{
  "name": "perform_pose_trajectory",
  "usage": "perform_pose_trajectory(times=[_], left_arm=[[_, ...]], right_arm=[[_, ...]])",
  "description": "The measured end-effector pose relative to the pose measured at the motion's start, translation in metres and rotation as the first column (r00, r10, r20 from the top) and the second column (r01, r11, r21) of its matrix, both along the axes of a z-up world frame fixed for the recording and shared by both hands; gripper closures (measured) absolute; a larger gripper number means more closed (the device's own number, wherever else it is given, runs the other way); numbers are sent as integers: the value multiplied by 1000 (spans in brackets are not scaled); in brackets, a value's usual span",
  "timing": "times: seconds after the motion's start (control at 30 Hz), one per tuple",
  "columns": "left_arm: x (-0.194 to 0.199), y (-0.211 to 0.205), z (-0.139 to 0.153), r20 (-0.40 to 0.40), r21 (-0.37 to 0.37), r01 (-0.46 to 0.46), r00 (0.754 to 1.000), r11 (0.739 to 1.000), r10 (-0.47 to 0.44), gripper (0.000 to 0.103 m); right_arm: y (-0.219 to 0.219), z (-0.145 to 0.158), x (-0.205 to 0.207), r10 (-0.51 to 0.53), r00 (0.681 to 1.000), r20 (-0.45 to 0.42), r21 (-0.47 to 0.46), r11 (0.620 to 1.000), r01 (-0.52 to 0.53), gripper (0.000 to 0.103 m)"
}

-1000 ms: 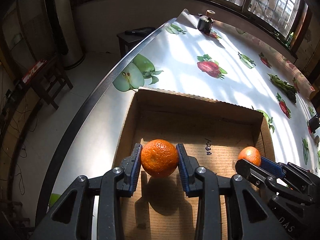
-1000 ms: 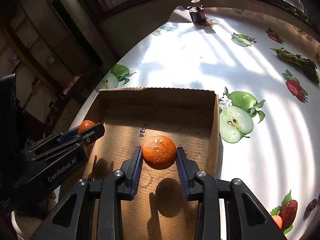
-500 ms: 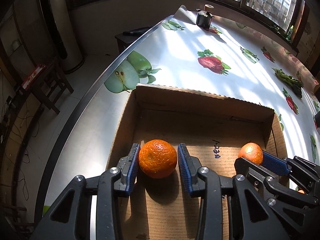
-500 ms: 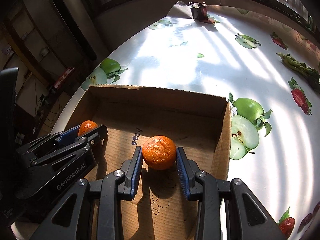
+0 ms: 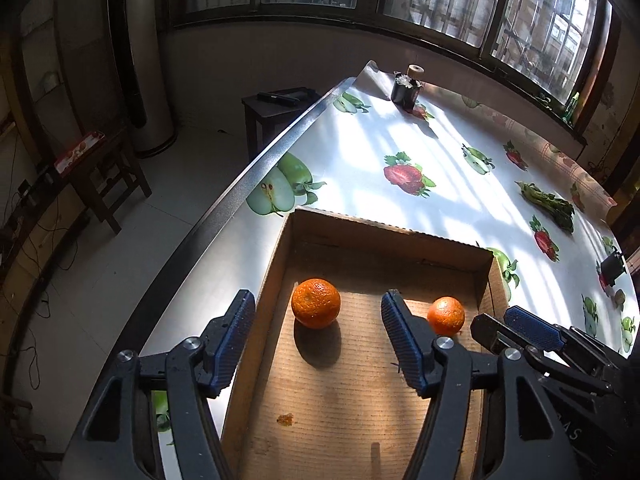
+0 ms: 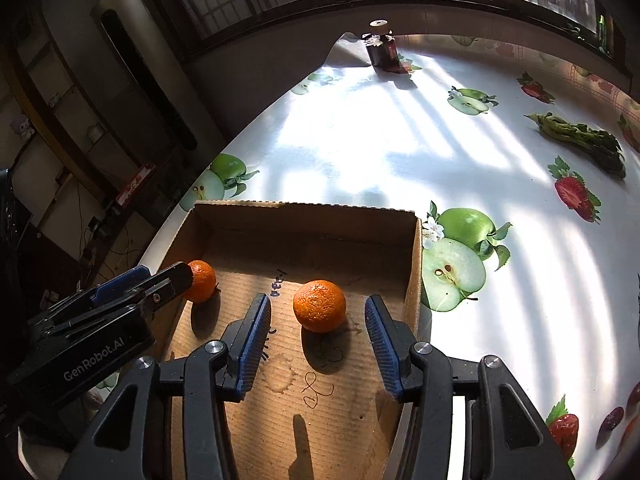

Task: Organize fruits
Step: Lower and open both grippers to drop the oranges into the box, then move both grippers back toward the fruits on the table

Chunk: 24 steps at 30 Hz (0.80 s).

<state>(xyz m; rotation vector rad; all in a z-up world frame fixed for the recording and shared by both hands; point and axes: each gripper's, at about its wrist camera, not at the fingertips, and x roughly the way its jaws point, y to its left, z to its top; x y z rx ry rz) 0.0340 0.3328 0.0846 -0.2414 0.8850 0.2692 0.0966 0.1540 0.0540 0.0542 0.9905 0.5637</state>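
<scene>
Oranges (image 5: 316, 303) (image 6: 319, 305) sit loose in the cardboard box (image 5: 384, 236); left gripper (image 5: 318, 336) and right gripper (image 6: 317, 338) both gape, grasping nothing.

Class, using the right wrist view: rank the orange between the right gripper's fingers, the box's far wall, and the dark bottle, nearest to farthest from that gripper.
From the right gripper, jaws open:
1. Orange, on the box floor between the fingers, touching neither.
2. Far wall of the cardboard box, straight ahead beyond the orange.
3. Dark bottle, at the table's far edge near the windows.
</scene>
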Motion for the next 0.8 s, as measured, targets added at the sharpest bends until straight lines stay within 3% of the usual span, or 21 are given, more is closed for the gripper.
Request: perform_pose_trajectory(times=[0.23,0.37,0.57,0.8], left_arm=[[-45,-50,28,65,66,51,996,997,-55,18],[-71,-91,33,82,98,99,991,990,-107,18],[-103,-140,37,119,71,169,977,983,-177,18],[-117,-182,30,130,28,218,967,976,-219,18]], right_arm=[[-38,19,-32,-20,999,38,37,999,18,50],[-68,22,-53,-51,997,51,47,998,49,50],[-120,22,-85,-130,985,112,-49,989,136,50],[-197,35,-120,-245,943,226,-112,955,275,48]])
